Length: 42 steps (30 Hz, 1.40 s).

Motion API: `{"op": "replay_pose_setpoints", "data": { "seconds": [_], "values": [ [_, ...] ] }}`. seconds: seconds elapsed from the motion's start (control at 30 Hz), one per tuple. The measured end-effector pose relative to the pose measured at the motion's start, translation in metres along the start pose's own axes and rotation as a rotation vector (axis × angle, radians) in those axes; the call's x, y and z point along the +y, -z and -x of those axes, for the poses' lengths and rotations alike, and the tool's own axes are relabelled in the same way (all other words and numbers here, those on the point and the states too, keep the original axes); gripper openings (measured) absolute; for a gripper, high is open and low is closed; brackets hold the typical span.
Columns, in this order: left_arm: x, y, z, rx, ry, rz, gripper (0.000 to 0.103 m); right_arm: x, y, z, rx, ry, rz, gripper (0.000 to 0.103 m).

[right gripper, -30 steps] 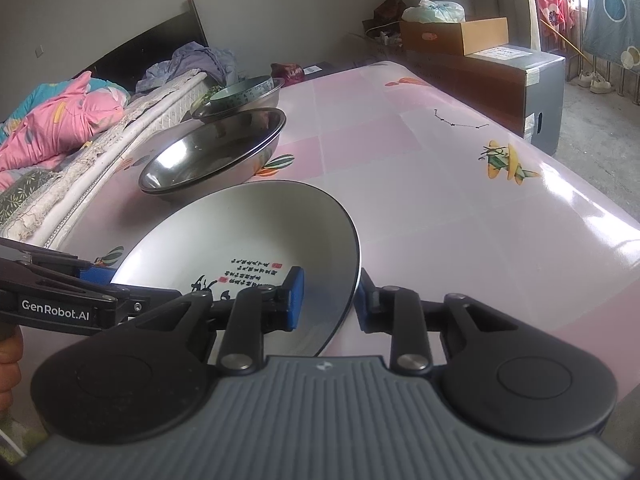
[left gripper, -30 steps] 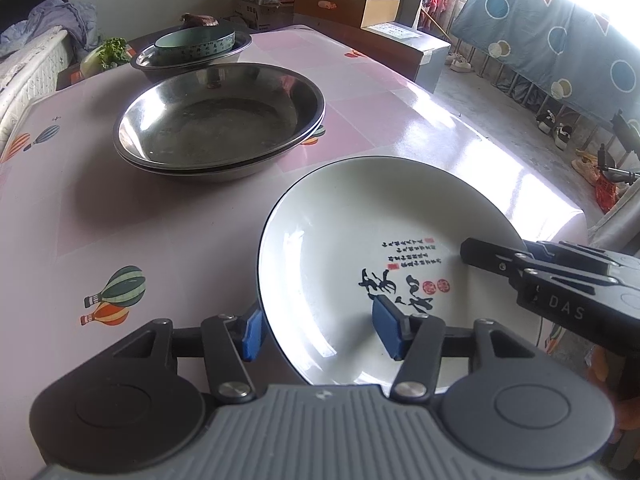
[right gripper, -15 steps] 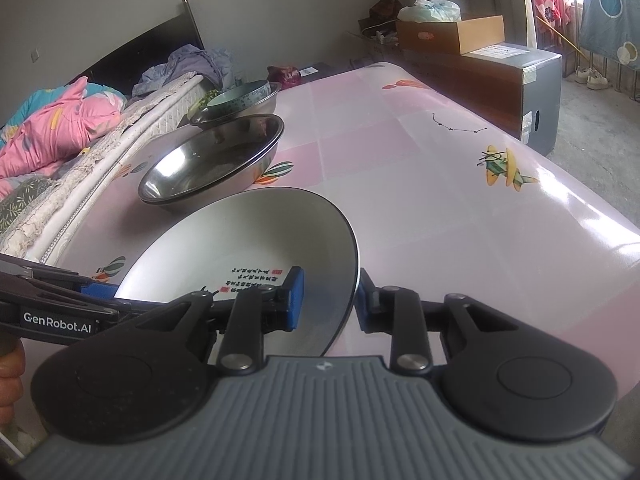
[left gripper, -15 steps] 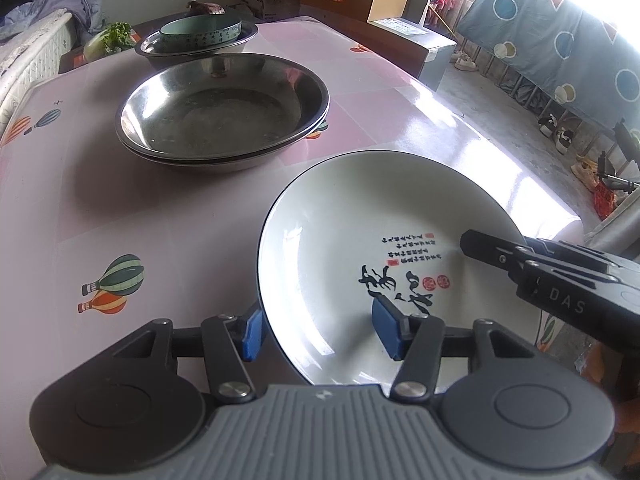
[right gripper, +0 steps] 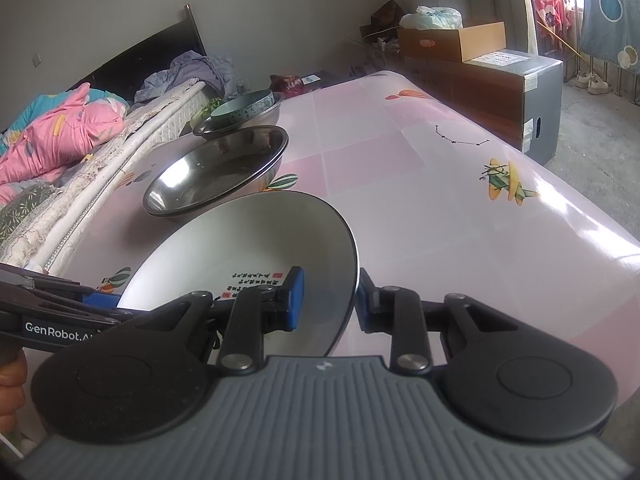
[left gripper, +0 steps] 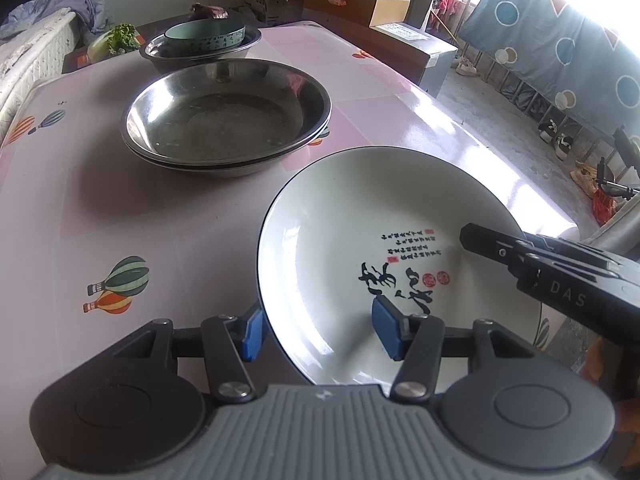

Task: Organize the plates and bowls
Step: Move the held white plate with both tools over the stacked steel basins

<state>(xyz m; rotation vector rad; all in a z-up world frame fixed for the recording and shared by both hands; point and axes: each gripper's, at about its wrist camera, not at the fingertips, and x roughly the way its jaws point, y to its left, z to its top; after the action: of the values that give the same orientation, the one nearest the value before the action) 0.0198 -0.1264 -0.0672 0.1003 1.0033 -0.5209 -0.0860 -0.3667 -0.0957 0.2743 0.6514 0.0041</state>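
Observation:
A white plate with black calligraphy is held above the pink table. My left gripper is shut on its near rim, blue pads on both sides. My right gripper is shut on the plate's right rim. Each gripper shows in the other's view, the right one and the left one. Two stacked steel basins stand ahead of the plate. Behind them a teal bowl sits in a steel bowl.
A bed with pink bedding runs along the table's left side. Cardboard boxes and a dark cabinet stand beyond the far right edge. Vegetables lie behind the bowls.
Both grippers have carried the plate forward and a little higher toward the steel basins. The grips on the plate have not changed.

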Motion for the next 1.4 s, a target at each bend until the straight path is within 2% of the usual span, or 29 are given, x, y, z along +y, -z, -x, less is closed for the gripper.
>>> {"op": "replay_pose_setpoints", "data": {
  "seconds": [0.8, 1.4],
  "values": [
    [0.004, -0.003, 0.021, -0.055, -0.005, 0.019, 0.055, 0.011, -0.012, 0.01, -0.046, -0.02, 0.01, 0.027],
    [0.017, -0.01, 0.031, -0.093, -0.018, 0.054, 0.055, 0.025, -0.029, 0.003, -0.068, -0.046, 0.018, 0.027]
  ]
}}
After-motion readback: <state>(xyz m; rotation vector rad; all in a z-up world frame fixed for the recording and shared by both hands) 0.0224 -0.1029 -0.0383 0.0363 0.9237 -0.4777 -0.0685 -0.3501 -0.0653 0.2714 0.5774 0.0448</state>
